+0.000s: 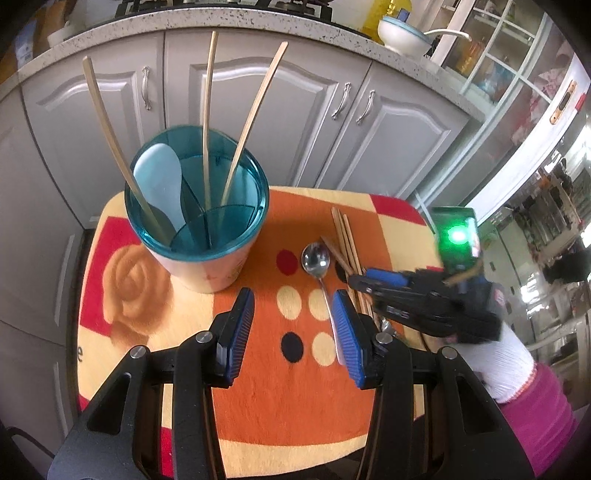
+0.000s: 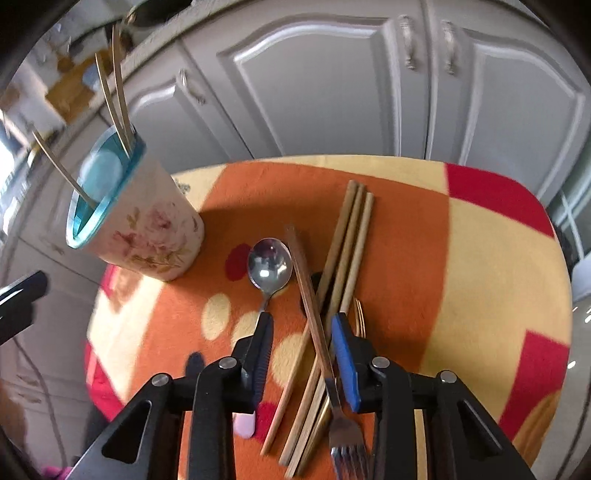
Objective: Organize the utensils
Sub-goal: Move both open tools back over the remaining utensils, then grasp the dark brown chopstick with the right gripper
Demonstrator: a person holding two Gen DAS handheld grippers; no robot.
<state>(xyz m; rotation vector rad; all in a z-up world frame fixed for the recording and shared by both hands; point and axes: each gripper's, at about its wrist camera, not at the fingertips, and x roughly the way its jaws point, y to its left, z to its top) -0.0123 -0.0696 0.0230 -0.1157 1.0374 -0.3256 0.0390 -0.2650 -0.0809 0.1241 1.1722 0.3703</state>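
Nearest, the left gripper [image 1: 293, 325] hangs above the cloth [image 1: 273, 406] with its blue pads wide apart and nothing between them; the right pad [image 1: 347, 332] lies over the spoon handle in the picture, contact not discernible. To its right, the right gripper [image 2: 301, 354] points steeply down over the loose utensils, held by a hand [image 1: 495, 362] in a white glove with a pink sleeve [image 1: 543, 417]. Its jaws are partly open, straddling the bundle of chopsticks [image 2: 347, 258] and the handle of a fork [image 2: 345, 439] that lies across them; the pads do not visibly press on either.

Just left of that bundle lies the spoon [image 2: 269, 266], bowl facing up and pointing away, handle running toward the grippers. The chopsticks fan away toward the far right of the cloth, some crossing one another.

Farther back, on the left, stands the holder [image 1: 207, 236], a floral cup with a teal divided insert. It contains a pale blue paddle [image 1: 160, 181] and three bamboo sticks [image 1: 208, 110] leaning apart.

Beyond the table are grey cabinet doors [image 1: 288, 110] under a speckled counter [image 1: 236, 22], on which a white bowl [image 1: 402, 35] stands at the far right.
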